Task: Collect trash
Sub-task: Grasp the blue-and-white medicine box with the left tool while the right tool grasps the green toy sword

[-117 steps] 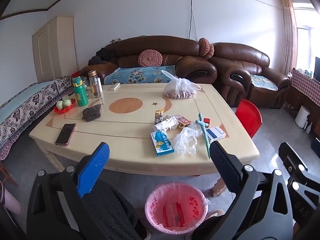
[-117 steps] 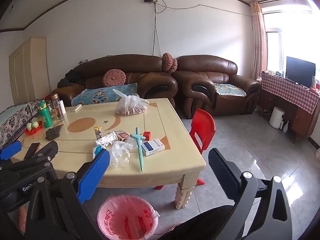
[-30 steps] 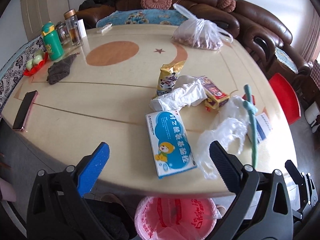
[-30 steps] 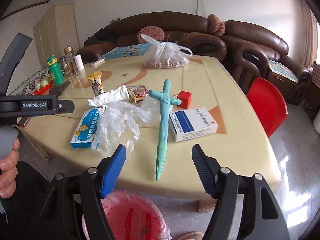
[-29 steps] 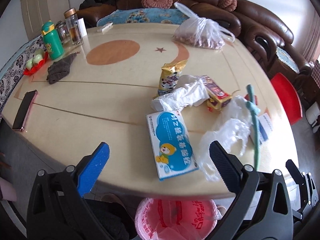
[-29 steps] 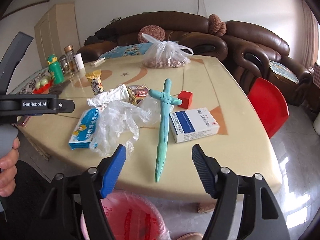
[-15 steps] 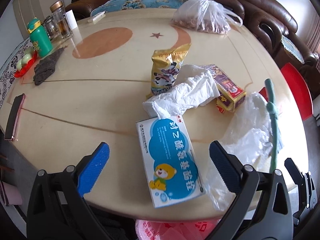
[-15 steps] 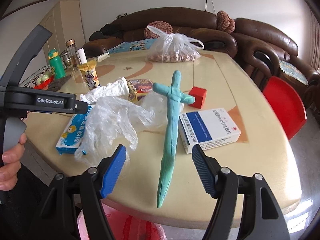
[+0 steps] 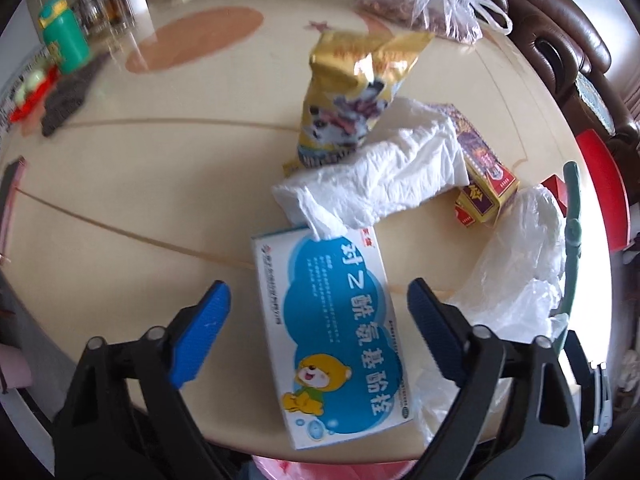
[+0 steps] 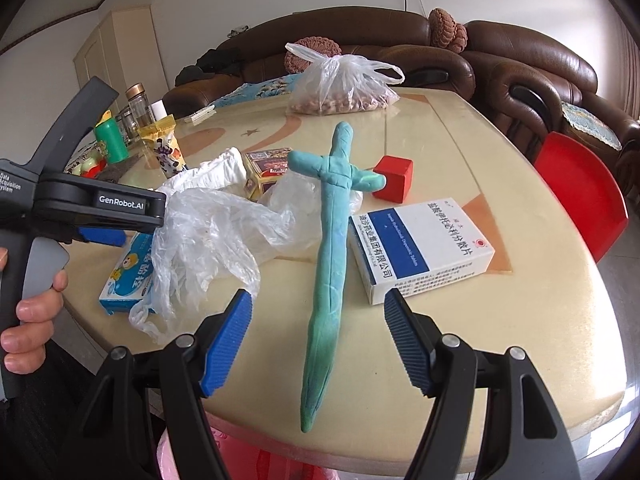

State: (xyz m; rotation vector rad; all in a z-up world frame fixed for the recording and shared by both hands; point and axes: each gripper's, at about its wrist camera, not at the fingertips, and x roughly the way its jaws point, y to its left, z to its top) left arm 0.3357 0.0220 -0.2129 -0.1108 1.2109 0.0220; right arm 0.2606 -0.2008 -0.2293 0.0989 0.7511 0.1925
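Crumpled white tissue drapes over the blue medicine box's far end on the table. Left gripper fingers straddle the box, just been closing, not touching. Right gripper half open, empty, over the clay sword.

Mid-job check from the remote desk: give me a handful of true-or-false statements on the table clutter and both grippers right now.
1. The blue cartoon-bear box lies between the left gripper fingers, ungripped. True; its jaws have just been closing.
2. The right gripper clamps the teal clay sword. False; open, the blade lies untouched between its fingers.
3. The crumpled white tissue overlaps that box's far end. True.
4. The red cube sits on the white-and-blue medicine box. False; it rests on the cream table behind it.
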